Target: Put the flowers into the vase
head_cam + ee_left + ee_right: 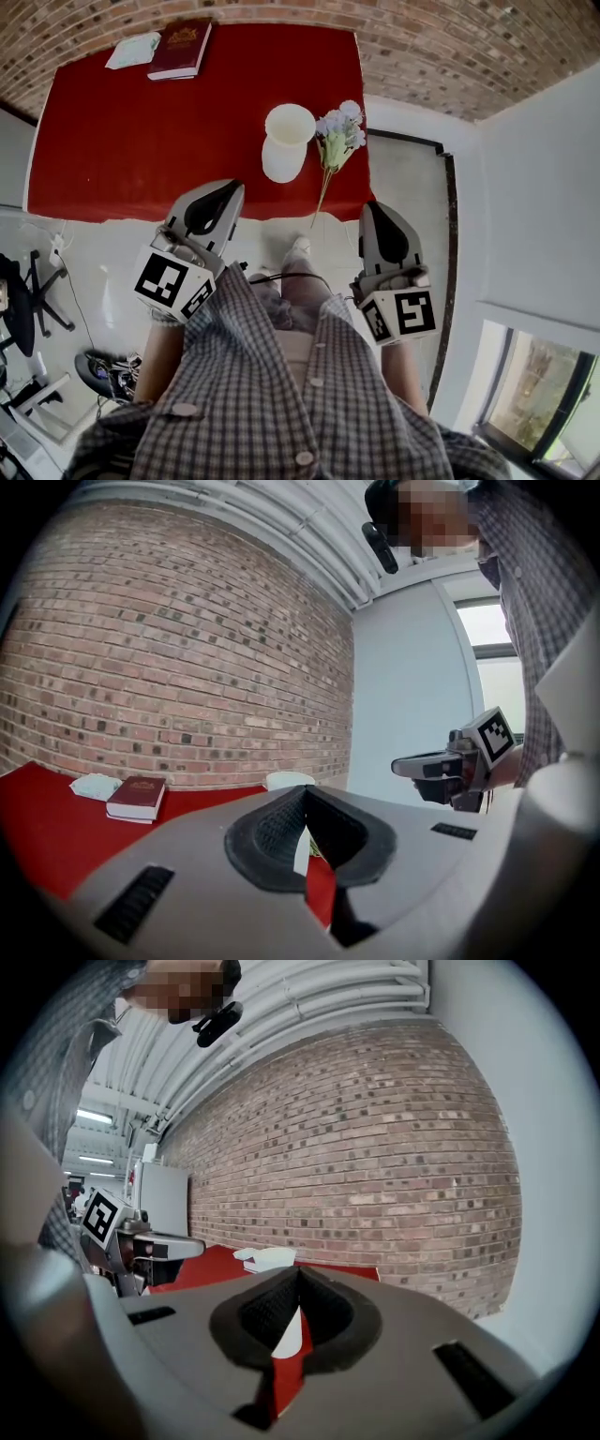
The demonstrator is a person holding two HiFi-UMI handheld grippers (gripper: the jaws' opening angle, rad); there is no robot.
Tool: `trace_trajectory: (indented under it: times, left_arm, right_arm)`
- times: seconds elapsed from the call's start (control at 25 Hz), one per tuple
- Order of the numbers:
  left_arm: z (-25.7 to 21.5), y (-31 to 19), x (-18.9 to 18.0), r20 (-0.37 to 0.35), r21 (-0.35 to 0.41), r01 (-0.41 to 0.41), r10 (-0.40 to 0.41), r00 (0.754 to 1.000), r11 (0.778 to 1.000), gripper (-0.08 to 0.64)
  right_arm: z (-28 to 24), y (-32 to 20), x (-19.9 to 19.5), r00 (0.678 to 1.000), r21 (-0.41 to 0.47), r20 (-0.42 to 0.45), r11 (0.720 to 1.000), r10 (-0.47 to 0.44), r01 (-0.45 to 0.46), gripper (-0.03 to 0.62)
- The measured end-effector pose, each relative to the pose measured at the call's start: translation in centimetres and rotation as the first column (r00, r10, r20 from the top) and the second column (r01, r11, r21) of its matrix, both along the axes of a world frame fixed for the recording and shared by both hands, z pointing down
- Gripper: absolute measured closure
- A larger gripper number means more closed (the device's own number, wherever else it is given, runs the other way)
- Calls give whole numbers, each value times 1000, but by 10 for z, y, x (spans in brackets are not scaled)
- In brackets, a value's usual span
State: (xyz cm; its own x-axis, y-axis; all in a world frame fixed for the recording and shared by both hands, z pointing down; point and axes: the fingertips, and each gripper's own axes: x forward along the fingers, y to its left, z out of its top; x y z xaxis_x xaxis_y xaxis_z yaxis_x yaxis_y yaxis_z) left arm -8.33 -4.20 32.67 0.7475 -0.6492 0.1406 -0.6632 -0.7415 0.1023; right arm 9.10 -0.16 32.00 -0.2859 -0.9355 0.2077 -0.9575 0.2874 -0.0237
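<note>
Red worktop meets a brick wall. The white vase stands upright near its front edge. The left tool and right tool hover before the vase, both pressed closed and holding nothing. A dark red book lies far behind the vase. The flowers, pale lilac with green leaves, lie just right of the vase, the thin stem crossing the front edge.

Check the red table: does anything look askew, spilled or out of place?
Only the flowers: they lie flat beside the upright vase, and their stem seems to poke past the near edge of the table. Nothing looks spilled or damaged.
</note>
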Motion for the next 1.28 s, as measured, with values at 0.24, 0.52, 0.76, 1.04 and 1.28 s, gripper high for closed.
trace_trajectory:
  times: [0.24,0.52,0.76,1.04,1.28]
  left_arm:
    - [17,-23,26,54,-16,17,-16,998,1000,554]
    - [33,-51,38,125,-40,68,-63,990,997,456]
    - [50,-64,52,199,-65,49,-35,979,997,320]
    - [79,-69,58,255,-134,64,-28,966,989,249]
    - [92,-80,71,251,-153,76,-36,967,985,234]
  right_arm:
    - [8,-35,15,998,-52,-11,996,-67,67,586]
    - [8,-71,26,990,-60,-14,988,-142,141,586]
    - [10,-94,31,980,-64,-8,978,-197,197,586]
    - [15,-111,34,971,-78,2,968,-238,237,586]
    - [23,-115,44,971,-99,5,966,-240,239,586]
